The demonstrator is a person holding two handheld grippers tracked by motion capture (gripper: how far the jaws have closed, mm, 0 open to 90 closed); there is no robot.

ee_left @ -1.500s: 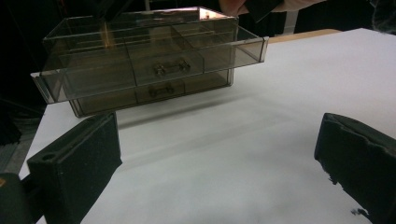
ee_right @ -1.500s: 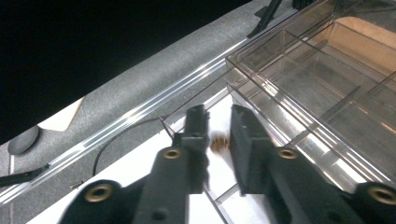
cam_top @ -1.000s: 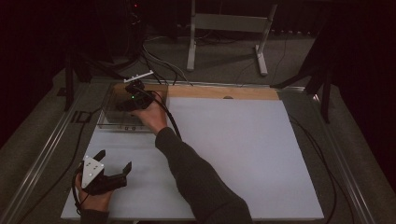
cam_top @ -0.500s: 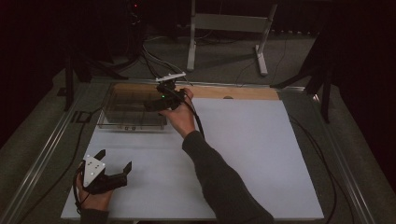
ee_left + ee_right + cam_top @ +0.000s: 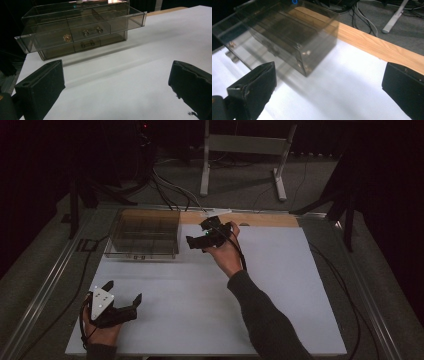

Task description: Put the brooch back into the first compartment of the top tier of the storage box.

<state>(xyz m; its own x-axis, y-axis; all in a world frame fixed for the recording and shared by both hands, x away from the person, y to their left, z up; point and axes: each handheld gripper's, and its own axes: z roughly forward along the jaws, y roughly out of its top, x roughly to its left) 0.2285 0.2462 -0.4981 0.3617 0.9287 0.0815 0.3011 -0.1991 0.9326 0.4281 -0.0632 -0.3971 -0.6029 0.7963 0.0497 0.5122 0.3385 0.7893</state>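
Right tongs (image 5: pixel 196 241) spread, empty, beside the clear drawer box (image 5: pixel 144 234); left tongs (image 5: pixel 122 296) spread; left gripper view reveals brass knobs (image 5: pixel 67 37).

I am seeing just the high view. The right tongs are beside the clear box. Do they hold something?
Observer: No. The right tongs have just been opening and stand wide, with bare white mat between them.
Operator: Does this box have drawers? From above I cannot tell.
Observer: Yes. In the left gripper view the clear box has drawers with small metal handles, and the upper drawer stands pulled out past the lower one.
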